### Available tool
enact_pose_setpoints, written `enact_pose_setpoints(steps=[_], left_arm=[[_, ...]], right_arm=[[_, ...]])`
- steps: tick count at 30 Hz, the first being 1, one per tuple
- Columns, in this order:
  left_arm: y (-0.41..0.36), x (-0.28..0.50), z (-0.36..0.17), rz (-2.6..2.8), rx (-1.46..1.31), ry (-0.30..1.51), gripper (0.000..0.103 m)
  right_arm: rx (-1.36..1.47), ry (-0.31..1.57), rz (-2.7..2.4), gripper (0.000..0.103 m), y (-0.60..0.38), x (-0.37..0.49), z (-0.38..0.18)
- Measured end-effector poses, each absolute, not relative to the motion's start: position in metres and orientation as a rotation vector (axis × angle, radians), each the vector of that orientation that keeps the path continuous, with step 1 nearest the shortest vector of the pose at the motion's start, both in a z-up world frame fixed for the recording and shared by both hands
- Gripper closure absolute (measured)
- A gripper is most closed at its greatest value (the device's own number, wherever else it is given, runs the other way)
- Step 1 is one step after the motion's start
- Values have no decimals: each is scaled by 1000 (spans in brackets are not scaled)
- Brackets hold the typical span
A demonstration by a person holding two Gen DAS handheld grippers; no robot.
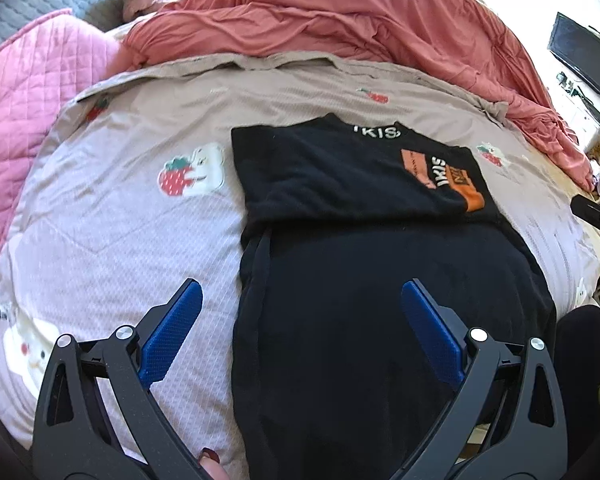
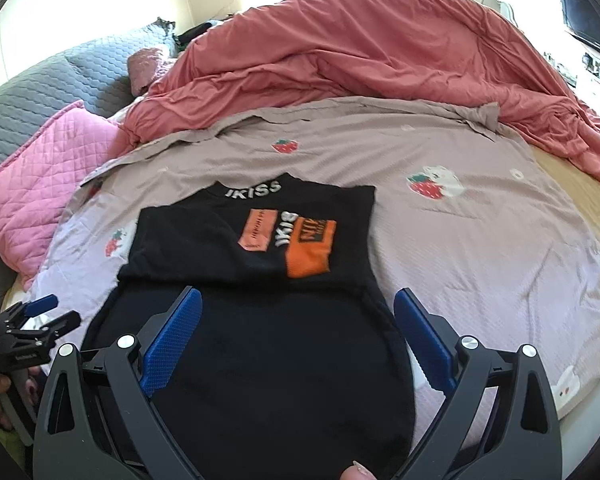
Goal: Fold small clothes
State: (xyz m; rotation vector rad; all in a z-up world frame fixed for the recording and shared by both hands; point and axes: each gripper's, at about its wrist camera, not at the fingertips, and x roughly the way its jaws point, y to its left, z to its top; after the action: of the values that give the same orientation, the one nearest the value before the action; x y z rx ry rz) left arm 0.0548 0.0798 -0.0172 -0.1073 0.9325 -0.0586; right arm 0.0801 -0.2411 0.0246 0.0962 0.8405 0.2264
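Note:
A black top (image 1: 340,184) with white lettering and orange patches lies flat on the bed, both sides folded in over the middle; it also shows in the right wrist view (image 2: 260,248). Its long lower part (image 1: 380,300) reaches toward me. My left gripper (image 1: 302,292) is open and empty, hovering over the garment's near left edge. My right gripper (image 2: 296,300) is open and empty above the lower middle of the garment. The left gripper also shows at the left edge of the right wrist view (image 2: 40,312).
The garment rests on a mauve strawberry-print sheet (image 1: 140,220). A rumpled red duvet (image 1: 340,28) is piled behind it. A pink quilted pillow (image 1: 24,92) and grey quilt (image 2: 40,88) lie at the left. A dark screen (image 1: 584,56) stands at the far right.

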Motion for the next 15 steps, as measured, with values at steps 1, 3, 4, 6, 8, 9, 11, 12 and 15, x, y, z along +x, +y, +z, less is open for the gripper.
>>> enact_pose_setpoints(steps=[1, 3, 4, 6, 8, 9, 11, 12, 15], left_arm=[[81, 53, -18, -57, -111, 936, 9], [85, 51, -19, -50, -119, 944, 9], [86, 50, -20, -47, -122, 947, 9], [88, 47, -22, -42, -126, 958, 9], [91, 43, -24, -39, -133, 973, 9], [92, 41, -26, -36, -137, 983, 9], [95, 37, -29, -36, -151, 1000, 9], [97, 35, -31, -37, -163, 1009, 9], [102, 29, -38, -43, -208, 1041, 9]], right_arm=[[98, 846, 219, 7, -244, 79, 23], [99, 856, 211, 7, -250, 76, 19], [96, 860, 207, 7, -252, 75, 17], [92, 871, 201, 7, -256, 71, 14], [91, 880, 192, 7, -260, 68, 11], [93, 889, 186, 7, -262, 67, 9], [97, 902, 179, 7, -266, 64, 6], [96, 914, 172, 7, -267, 62, 4], [94, 963, 144, 7, -271, 57, -6]])
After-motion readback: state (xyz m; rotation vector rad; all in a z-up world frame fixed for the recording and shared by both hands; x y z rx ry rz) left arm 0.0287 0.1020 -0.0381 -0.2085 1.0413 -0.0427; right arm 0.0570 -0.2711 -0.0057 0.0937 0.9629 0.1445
